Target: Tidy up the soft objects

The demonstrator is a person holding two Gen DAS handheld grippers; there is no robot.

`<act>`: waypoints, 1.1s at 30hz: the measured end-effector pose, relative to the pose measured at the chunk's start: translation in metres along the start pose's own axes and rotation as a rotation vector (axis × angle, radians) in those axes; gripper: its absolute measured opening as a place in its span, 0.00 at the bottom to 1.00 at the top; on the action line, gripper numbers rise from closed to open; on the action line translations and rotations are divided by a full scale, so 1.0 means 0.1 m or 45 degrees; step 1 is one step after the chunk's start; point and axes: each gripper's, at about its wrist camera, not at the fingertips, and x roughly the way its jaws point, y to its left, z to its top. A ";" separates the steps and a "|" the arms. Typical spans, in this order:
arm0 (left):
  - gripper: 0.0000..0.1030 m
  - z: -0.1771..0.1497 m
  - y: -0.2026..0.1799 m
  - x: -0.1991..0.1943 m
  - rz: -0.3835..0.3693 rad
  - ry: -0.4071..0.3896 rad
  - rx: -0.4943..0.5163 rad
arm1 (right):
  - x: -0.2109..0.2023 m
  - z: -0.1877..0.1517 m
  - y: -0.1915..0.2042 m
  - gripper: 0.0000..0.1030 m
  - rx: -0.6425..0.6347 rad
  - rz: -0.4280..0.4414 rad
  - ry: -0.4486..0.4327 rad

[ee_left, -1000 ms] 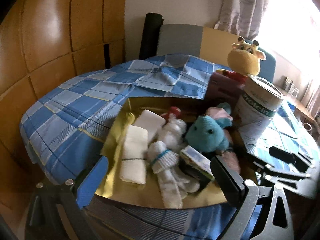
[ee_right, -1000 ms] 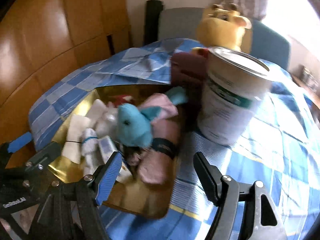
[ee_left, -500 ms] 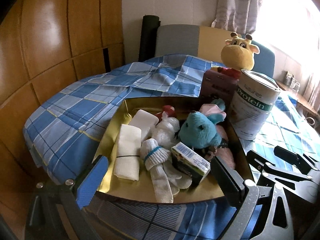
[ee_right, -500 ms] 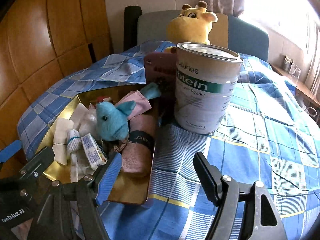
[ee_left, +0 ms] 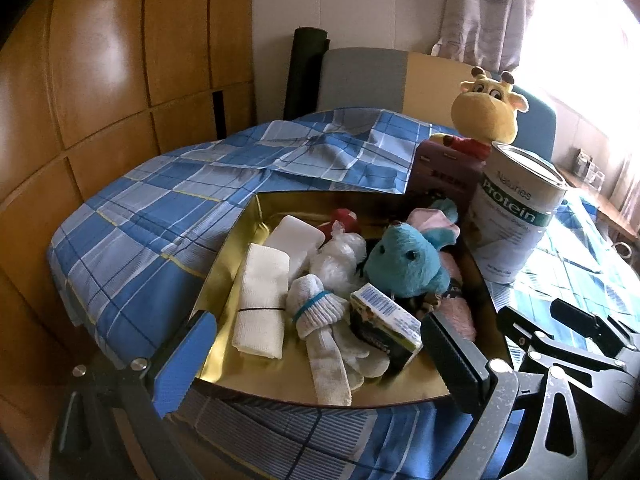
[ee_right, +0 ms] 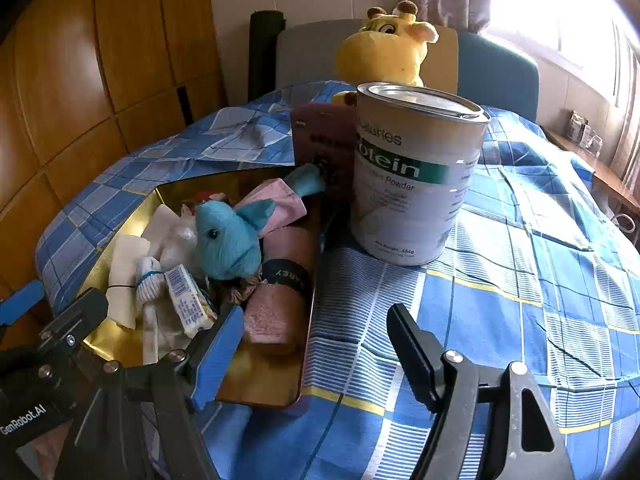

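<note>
We hold both claws wide and empty — the left claw [ee_left: 316, 354] over the gold tray's [ee_left: 236, 240] near edge, the right claw [ee_right: 316, 354] beside the blue plush [ee_right: 228, 240].

I see a blue-and-white plaid cloth [ee_right: 500, 312] with yellow lines, a gold tray [ee_left: 240, 248], a turquoise plush [ee_left: 404, 264], a pink towel roll [ee_right: 280, 300], a yellow giraffe toy [ee_right: 384, 52], and a white can [ee_right: 416, 184] with a green band.
</note>
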 end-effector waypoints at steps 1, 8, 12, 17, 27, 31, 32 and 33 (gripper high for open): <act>1.00 0.00 0.00 0.00 0.001 0.000 0.000 | 0.00 0.00 0.00 0.73 0.000 0.001 0.000; 1.00 0.00 0.01 0.00 0.000 -0.005 -0.004 | 0.00 0.00 0.00 0.73 -0.001 0.001 0.003; 1.00 0.01 0.02 -0.01 -0.001 -0.006 -0.005 | 0.00 0.00 0.00 0.73 -0.002 0.003 0.006; 1.00 0.01 0.02 -0.02 -0.004 -0.012 -0.007 | 0.01 0.00 0.00 0.73 -0.003 0.001 0.010; 1.00 0.01 0.01 -0.02 -0.007 -0.003 -0.008 | 0.02 -0.01 0.01 0.73 -0.004 0.005 0.015; 1.00 -0.01 0.01 -0.02 0.003 -0.009 -0.007 | 0.03 -0.01 0.00 0.73 -0.006 0.006 0.019; 1.00 -0.02 0.02 -0.02 0.005 -0.013 -0.008 | 0.03 -0.02 0.00 0.73 -0.006 0.006 0.021; 1.00 -0.02 0.02 -0.02 0.003 -0.012 -0.008 | 0.03 -0.02 0.00 0.73 -0.005 0.006 0.022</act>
